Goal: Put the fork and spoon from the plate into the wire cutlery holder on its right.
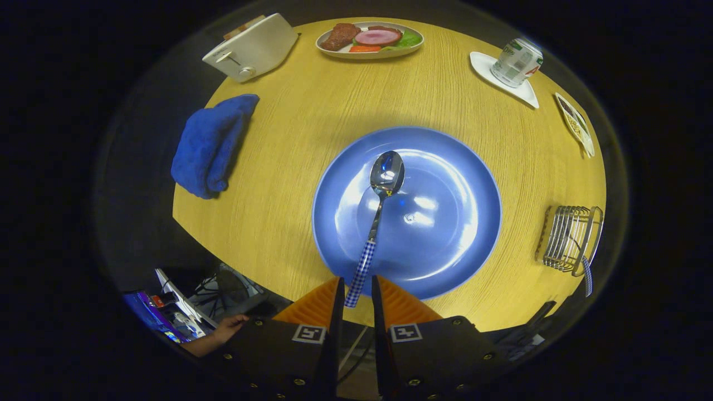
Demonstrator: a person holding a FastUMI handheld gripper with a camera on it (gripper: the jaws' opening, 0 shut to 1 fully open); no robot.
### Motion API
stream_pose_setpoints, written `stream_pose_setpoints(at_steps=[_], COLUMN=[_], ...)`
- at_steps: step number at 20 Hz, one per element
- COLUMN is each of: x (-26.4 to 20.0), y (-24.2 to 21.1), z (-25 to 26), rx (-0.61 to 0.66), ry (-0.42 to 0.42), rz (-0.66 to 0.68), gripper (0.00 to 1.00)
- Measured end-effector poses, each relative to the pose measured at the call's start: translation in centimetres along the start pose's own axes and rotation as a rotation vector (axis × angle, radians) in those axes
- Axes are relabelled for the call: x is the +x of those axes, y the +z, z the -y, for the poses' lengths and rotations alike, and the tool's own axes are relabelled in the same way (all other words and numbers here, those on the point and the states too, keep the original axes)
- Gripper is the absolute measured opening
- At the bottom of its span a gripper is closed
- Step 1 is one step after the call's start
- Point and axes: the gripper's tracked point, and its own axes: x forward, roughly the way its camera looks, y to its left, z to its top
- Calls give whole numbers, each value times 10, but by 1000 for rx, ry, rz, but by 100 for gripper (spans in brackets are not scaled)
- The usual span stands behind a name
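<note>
Round wooden table (289,184), pale yellow grain, dark booth around it. My gripper (356,292) sits at the near edge of the blue plate (457,223); its fingers are drawn close, and the checked handle of the spoon (379,206) runs down into the narrow gap between them. I read them as pinched on that handle end, though the contact itself is hard to make out. Spoon bowl points away from me, over the plate's middle, lit with glare. Wire cutlery holder (571,239) stands to the plate's right, near the table rim, with a checked handle (587,277) hanging at its near side. Beyond the plate: a dish of food (370,39), a toaster (250,47), a folded blue cloth (211,147), a can (517,61) lying on a white saucer (532,94). A person's hand (228,328) rests low beside the gripper body.
</note>
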Motion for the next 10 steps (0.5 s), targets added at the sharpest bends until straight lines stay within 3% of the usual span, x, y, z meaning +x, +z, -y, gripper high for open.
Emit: stream_pose_setpoints(at_steps=[10], x=[37], y=[-5], z=[11], rx=[20], ry=[-60], rz=[-48], gripper=[28])
